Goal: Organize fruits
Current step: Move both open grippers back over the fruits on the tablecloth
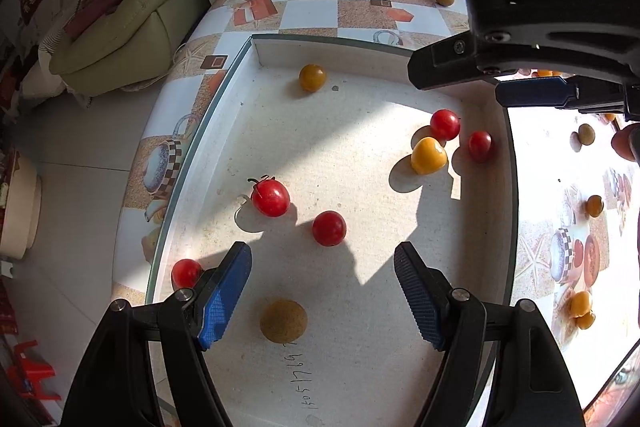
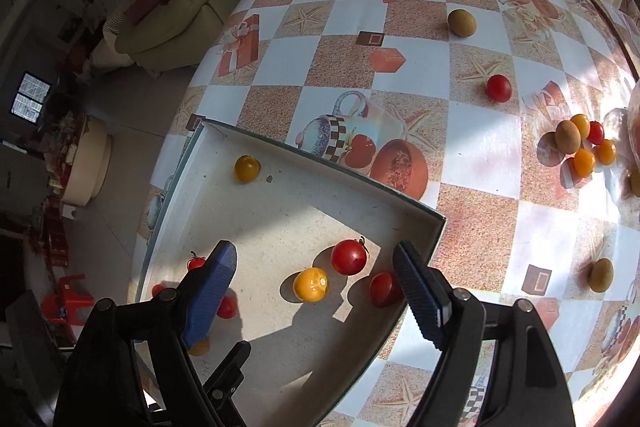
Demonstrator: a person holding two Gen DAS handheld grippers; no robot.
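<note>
Tray (image 2: 424, 227) partly filled: several tomatoes (image 1: 270, 197) inside. Outside tray, on bench (image 2: 400, 27), fruit cluster (image 2: 582, 147) and strays left. Both tongs (image 1: 322, 291) (image 2: 316, 287) released, empty.

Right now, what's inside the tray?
The tray holds five red tomatoes, e.g., two yellow ones, e.g., and a brown fruit. The left gripper covers its near corners.

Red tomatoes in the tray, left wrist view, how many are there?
5. Two sit near the right wall, one with a stem mid-tray, one just right of it, and one by the left rim, partly behind the left gripper. Others may be hidden.
</note>
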